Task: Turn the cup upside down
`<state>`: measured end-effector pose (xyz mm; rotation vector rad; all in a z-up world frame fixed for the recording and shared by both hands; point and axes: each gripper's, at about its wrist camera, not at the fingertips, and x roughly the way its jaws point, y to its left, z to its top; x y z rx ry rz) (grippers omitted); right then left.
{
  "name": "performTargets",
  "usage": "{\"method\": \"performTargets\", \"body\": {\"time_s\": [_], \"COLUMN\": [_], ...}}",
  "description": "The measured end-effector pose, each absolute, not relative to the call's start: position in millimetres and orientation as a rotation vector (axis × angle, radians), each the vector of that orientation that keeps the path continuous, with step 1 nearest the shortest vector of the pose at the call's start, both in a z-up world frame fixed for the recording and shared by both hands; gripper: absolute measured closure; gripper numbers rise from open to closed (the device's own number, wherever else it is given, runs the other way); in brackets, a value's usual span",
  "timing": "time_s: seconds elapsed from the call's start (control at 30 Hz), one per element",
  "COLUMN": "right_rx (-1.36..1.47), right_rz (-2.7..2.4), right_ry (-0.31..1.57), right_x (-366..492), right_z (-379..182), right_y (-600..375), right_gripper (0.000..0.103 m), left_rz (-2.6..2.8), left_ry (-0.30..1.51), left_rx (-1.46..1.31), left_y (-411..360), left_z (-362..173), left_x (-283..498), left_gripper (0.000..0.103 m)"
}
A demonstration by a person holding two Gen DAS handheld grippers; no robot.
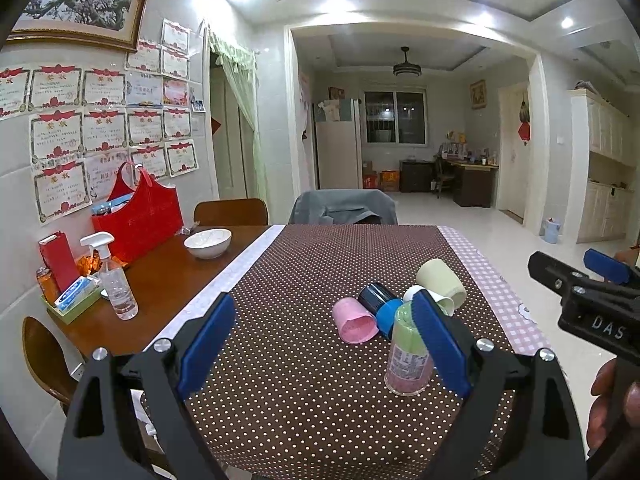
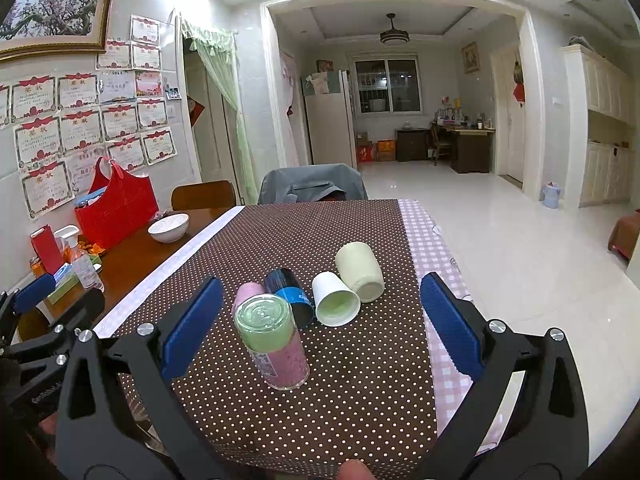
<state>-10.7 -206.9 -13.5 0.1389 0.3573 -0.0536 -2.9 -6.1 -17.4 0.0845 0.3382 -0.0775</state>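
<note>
A clear glass cup [image 2: 273, 346] with a green and pink look stands upside down on the brown dotted cloth [image 2: 320, 400], base up; it also shows in the left wrist view [image 1: 409, 354]. Behind it several cups lie on their sides: a pink cup [image 1: 354, 320], a blue-black cup [image 2: 290, 292], a white cup [image 2: 335, 299] and a cream cup [image 2: 359, 272]. My left gripper [image 1: 324, 344] is open and empty, the glass just inside its right finger. My right gripper [image 2: 320, 324] is open and empty, the glass between its fingers, nearer the left one.
On the wooden table [image 1: 160, 280] at left are a white bowl [image 1: 208, 242], a spray bottle [image 1: 114, 280], a red bag [image 1: 138, 216] and a tray of small items [image 1: 72, 300]. A chair with a grey jacket [image 1: 342, 207] stands at the far edge. A pink checked cloth [image 1: 496, 288] runs along the right edge.
</note>
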Motion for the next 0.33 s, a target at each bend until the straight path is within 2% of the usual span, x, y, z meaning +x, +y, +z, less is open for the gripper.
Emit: {"method": "performTargets", "body": {"time_s": [0.33], "right_rx": [0.144], "right_rz": [-0.048], "right_ry": [0.359], "right_x": [-9.4], "right_z": [-14.4], "right_y": [-206.9], "right_gripper": [0.006], "left_rz": [-0.053], "left_ry": [0.366], "left_rx": [0.094], "left_y": [-6.1], "left_z": [-18.3], "left_x": [1.9], "left_gripper": [0.015]}}
